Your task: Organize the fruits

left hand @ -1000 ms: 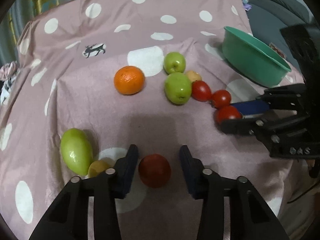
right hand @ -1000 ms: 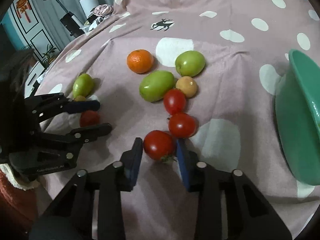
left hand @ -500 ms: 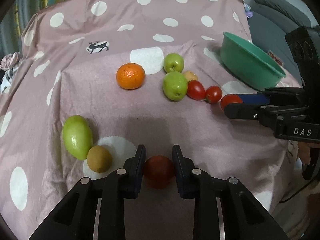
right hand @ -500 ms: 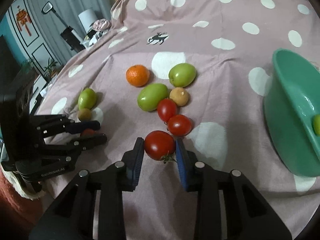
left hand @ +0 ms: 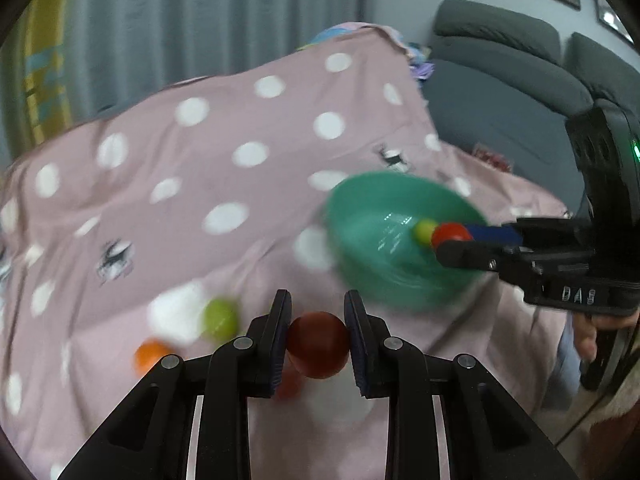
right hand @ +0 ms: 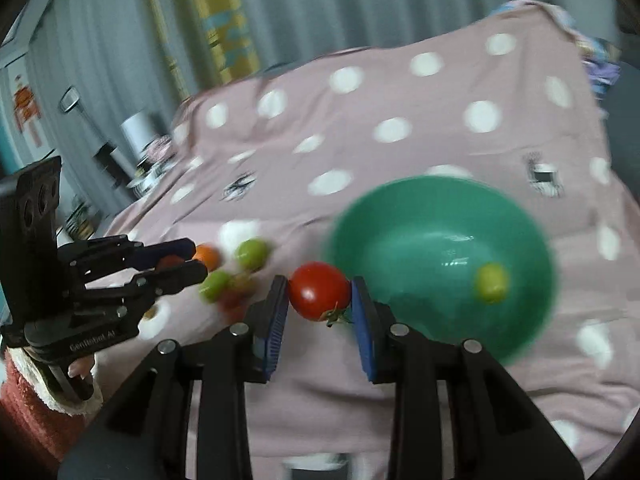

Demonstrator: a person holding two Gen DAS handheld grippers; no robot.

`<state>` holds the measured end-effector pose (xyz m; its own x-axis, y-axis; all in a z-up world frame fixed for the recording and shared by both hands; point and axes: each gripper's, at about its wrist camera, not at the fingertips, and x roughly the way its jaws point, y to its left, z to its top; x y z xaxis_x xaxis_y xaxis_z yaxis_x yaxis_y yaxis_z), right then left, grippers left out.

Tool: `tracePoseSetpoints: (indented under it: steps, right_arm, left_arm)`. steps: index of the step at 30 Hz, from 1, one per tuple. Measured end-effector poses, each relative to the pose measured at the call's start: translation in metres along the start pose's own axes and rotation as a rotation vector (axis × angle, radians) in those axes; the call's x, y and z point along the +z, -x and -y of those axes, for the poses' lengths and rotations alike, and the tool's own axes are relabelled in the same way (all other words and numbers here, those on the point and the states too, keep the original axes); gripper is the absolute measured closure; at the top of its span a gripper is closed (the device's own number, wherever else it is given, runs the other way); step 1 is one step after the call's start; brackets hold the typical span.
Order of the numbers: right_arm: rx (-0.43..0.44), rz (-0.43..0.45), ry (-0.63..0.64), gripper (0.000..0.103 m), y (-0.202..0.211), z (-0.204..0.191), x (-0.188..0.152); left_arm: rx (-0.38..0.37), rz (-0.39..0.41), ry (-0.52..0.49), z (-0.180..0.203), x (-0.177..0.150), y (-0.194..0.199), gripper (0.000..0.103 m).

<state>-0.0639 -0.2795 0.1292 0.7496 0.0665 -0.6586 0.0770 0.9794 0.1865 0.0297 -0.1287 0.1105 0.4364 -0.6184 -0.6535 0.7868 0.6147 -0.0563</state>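
Grip is firm on both sides from where I sit. My left gripper has its jaws pressed against a dark red fruit, which sits between the blue pads, clear of the cloth. My right gripper is clamped the same way on a bright red tomato, its green stem poking out at the lower right beside the right pad.

Just past the tomato I see the green bowl, its near rim right behind the right finger, with one small yellow-green fruit lying inside toward the right. In the left wrist view the right gripper reaches in from the right over the bowl, the tomato at its tip next to that small fruit.

Left of the tomato, on the pink polka-dot cloth, I make out blurred fruit: an orange, a green apple beside it, another green fruit nearer to me, and something reddish I cannot identify. My left gripper shows at the left edge there, with fingers of the hand under its handle.

Behind the cloth hang grey curtains; a grey sofa stands to the right.
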Motion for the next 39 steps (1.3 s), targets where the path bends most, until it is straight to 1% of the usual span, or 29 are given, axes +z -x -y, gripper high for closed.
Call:
tracePoseSetpoints:
  steps: [2, 3, 4, 6, 7, 10, 11, 13, 14, 15, 16, 17, 18, 19, 20, 22, 23, 24, 26, 28, 29, 32, 33, 34, 36, 37, 39]
  right_arm:
    - [-0.052, -0.003, -0.039, 0.071, 0.003, 0.029, 0.0]
    - [-0.057, -0.002, -0.049, 0.071, 0.004, 0.037, -0.001]
    - [-0.056, 0.001, -0.062, 0.071, 0.005, 0.047, -0.002]
    - [-0.059, 0.001, -0.076, 0.071, 0.005, 0.064, -0.004]
    - [-0.067, -0.002, -0.077, 0.071, 0.003, 0.069, -0.004]
    - [-0.097, -0.022, -0.096, 0.07, -0.006, 0.083, -0.006]
    - [-0.1, -0.031, -0.11, 0.069, -0.01, 0.086, -0.006]
    - [-0.093, -0.038, -0.157, 0.067, -0.015, 0.095, -0.011]
    - [-0.081, -0.041, -0.175, 0.064, -0.017, 0.097, -0.014]
    - [-0.067, -0.037, -0.189, 0.053, -0.016, 0.1, -0.014]
    - [-0.049, -0.023, -0.206, 0.049, -0.012, 0.101, -0.014]
    - [-0.027, -0.006, -0.211, 0.041, -0.008, 0.099, -0.013]
    - [-0.013, 0.001, -0.215, 0.028, -0.003, 0.096, -0.012]
    - [-0.004, 0.015, -0.205, 0.024, 0.004, 0.089, -0.01]
    - [-0.004, 0.028, -0.185, 0.02, 0.01, 0.083, -0.008]
    - [-0.016, 0.054, -0.136, 0.015, 0.022, 0.066, -0.003]
    - [-0.013, 0.06, -0.126, 0.012, 0.026, 0.06, -0.001]
    - [-0.004, 0.065, -0.121, 0.011, 0.029, 0.054, 0.0]
    - [0.046, 0.075, -0.119, 0.009, 0.035, 0.039, 0.004]
    - [0.099, 0.081, -0.115, 0.002, 0.036, 0.018, 0.007]
    - [0.115, 0.082, -0.107, 0.0, 0.034, 0.009, 0.007]
    - [0.157, 0.039, -0.062, 0.0, 0.016, -0.028, 0.007]
    - [0.168, 0.018, -0.053, 0.0, 0.008, -0.038, 0.007]
    - [0.189, -0.011, -0.045, 0.0, -0.004, -0.052, 0.005]
    - [0.223, -0.052, -0.046, 0.0, -0.022, -0.069, 0.002]
    - [0.236, -0.074, -0.056, 0.0, -0.031, -0.077, 0.0]
    - [0.277, -0.133, -0.075, 0.0, -0.054, -0.095, -0.005]
  left_arm:
    - [-0.034, -0.011, -0.015, 0.014, 0.015, -0.024, 0.075]
    - [-0.03, -0.013, -0.024, 0.024, 0.022, -0.04, 0.075]
    - [-0.033, -0.015, -0.03, 0.029, 0.024, -0.047, 0.075]
    - [-0.083, -0.024, -0.025, 0.039, 0.028, -0.064, 0.075]
    - [-0.094, -0.029, -0.027, 0.043, 0.029, -0.071, 0.075]
    - [-0.087, -0.039, -0.047, 0.054, 0.03, -0.089, 0.075]
    - [-0.088, -0.046, -0.045, 0.056, 0.03, -0.094, 0.075]
    - [-0.097, -0.053, -0.026, 0.055, 0.03, -0.101, 0.075]
    - [-0.097, -0.052, -0.016, 0.054, 0.03, -0.101, 0.075]
    - [-0.091, -0.056, -0.011, 0.052, 0.028, -0.099, 0.072]
    - [-0.081, -0.063, -0.008, 0.051, 0.028, -0.096, 0.066]
    - [-0.075, -0.07, -0.006, 0.051, 0.028, -0.093, 0.045]
    - [-0.094, -0.055, 0.003, 0.049, 0.028, -0.082, 0.023]
    - [-0.11, -0.031, 0.012, 0.047, 0.026, -0.073, 0.014]
    - [-0.124, 0.014, 0.027, 0.043, 0.024, -0.059, 0.004]
    - [-0.136, 0.091, 0.042, 0.036, 0.02, -0.034, 0.003]
    - [-0.129, 0.115, 0.039, 0.031, 0.016, -0.019, 0.001]
    - [-0.119, 0.115, 0.033, 0.028, 0.014, -0.01, 0.001]
    - [-0.072, 0.09, 0.027, 0.018, 0.004, 0.008, 0.001]
    - [-0.021, 0.064, 0.028, 0.003, -0.013, 0.026, 0.001]
    - [0.021, 0.055, 0.025, -0.007, -0.027, 0.037, 0.001]
    - [0.127, 0.039, 0.036, -0.032, -0.061, 0.055, 0.001]
    - [0.139, 0.032, 0.052, -0.042, -0.073, 0.058, 0.001]
    - [0.141, 0.02, 0.093, -0.056, -0.085, 0.061, 0.001]
    - [0.113, 0.004, 0.194, -0.08, -0.102, 0.067, 0.001]
    - [0.097, 0.005, 0.22, -0.087, -0.108, 0.07, 0.001]
    - [0.084, 0.026, 0.225, -0.098, -0.117, 0.077, 0.001]
